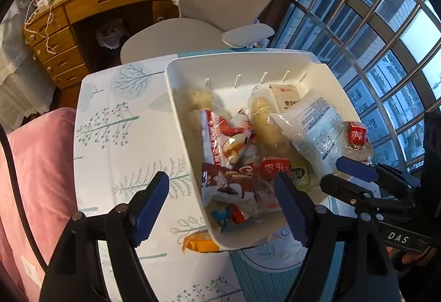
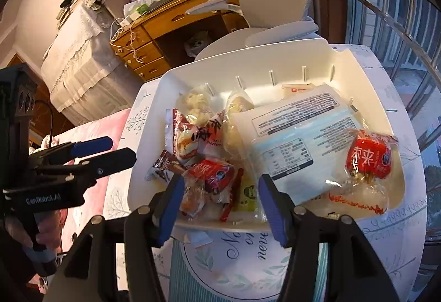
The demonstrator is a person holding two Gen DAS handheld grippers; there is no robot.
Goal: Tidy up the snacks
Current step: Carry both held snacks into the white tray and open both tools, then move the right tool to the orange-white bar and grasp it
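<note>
**Snacks heaped in a white bin**

The tabletop (image 1: 115, 136) wears a smooth cloth printed with trees. On it sits a glossy white plastic bin (image 2: 380, 98) with rounded corners, piled with crinkly wrapped snacks (image 2: 209, 175) and a flat clear pack (image 2: 297, 142). One orange packet (image 1: 201, 242) lies outside, against the bin. The left claw (image 1: 223, 208) and right claw (image 2: 222, 211) both stand apart, empty.

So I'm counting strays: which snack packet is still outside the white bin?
The orange packet on the tablecloth, against the near wall of the bin; all other packets lie inside.
</note>
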